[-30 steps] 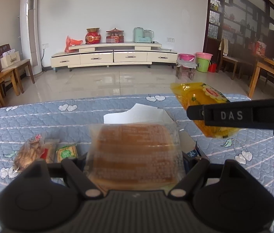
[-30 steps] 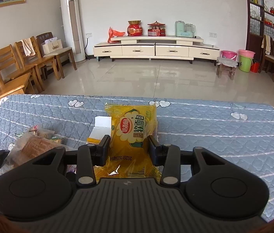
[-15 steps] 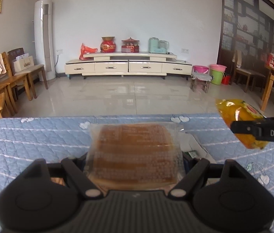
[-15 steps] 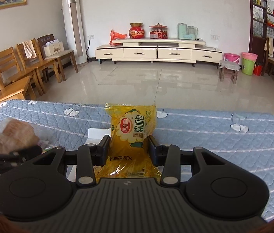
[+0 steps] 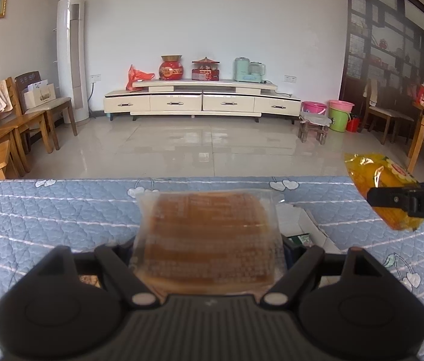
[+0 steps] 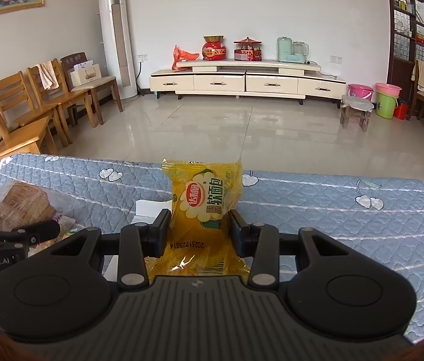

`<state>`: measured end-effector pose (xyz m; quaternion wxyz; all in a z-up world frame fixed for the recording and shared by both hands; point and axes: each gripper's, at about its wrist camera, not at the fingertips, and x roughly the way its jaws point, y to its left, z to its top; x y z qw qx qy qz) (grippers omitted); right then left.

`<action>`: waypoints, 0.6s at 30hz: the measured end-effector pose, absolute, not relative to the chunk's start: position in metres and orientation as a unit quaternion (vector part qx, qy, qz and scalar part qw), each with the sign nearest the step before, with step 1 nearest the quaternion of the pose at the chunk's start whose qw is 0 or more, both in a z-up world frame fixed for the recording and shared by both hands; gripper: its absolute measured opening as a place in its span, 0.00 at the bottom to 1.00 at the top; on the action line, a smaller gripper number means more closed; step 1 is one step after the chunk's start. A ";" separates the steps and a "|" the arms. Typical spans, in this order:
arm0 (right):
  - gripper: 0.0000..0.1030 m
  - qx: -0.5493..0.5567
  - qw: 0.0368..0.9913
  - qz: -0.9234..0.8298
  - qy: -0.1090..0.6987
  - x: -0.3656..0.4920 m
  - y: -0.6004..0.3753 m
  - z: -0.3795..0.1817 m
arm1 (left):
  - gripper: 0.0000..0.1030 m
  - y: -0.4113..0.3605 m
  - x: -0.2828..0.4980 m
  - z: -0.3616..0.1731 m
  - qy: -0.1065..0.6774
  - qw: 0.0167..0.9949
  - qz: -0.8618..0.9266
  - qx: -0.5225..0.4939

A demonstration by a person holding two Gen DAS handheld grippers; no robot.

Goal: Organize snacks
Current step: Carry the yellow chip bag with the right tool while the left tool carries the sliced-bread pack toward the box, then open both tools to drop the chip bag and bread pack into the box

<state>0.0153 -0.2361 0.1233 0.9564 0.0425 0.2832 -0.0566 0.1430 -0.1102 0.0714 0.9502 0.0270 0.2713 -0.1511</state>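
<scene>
The left tool (image 5: 209, 258) is gripping a clear-wrapped brown cake (image 5: 209, 234) above the quilted surface (image 5: 46, 210), while the right tool (image 6: 200, 228) is clamping a yellow bread packet (image 6: 204, 198) (label facing the camera).

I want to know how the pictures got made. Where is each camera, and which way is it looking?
Left wrist: sits on the left gripper, faces across the quilt to the cabinet; its jaws hold the brown snack.
Right wrist: sits on the right gripper, faces the same way; its jaws hold the yellow bag.
Shared: each view shows the other gripper and its snack, plus the quilt and cabinet.
</scene>
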 end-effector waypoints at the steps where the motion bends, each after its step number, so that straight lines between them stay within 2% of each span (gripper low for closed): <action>1: 0.48 0.042 0.956 -0.056 0.284 0.016 -0.236 0.123 | 0.79 -0.111 0.143 0.071 0.272 0.950 -0.151 0.028; 18: 0.48 0.036 0.951 -0.033 0.306 0.042 -0.238 0.118 | 0.79 -0.168 0.135 0.036 0.307 0.921 -0.236 0.034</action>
